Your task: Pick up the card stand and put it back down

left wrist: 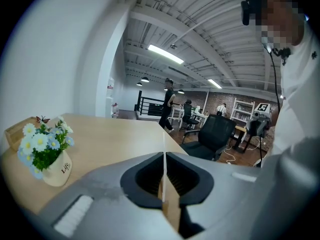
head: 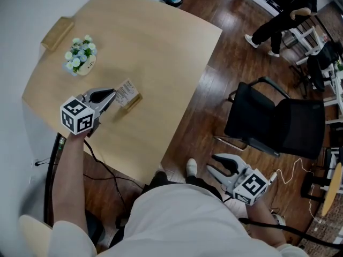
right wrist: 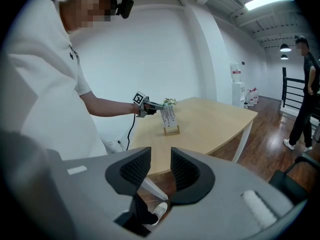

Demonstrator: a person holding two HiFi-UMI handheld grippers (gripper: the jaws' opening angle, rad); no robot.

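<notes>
We see the left gripper (head: pixel 113 95) at the left of the head view, reaching over the pale wooden tabletop (head: pixel 155 42) with its jaws pressed together on the printed card of the card stand (head: pixel 127 94). In the left gripper view that card shows only as a thin white edge pinched between the dark pads. The card stand is near the tabletop's middle, card upright above its small wooden base. The base looks to be resting on the wood, though we cannot be sure it touches. Toward the upper left of the head view a flower pot (head: pixel 80 55) with white and blue blossoms stands well apart from the stand, and a wooden block (head: pixel 58 32) lies beyond it at the tabletop's edge. The right gripper (head: pixel 211 163) hangs off the tabletop at the lower right, over the dark wood floor (head: pixel 214 100), its jaws apart with nothing between them. A black office chair (head: pixel 273 122) stands to its right.
</notes>
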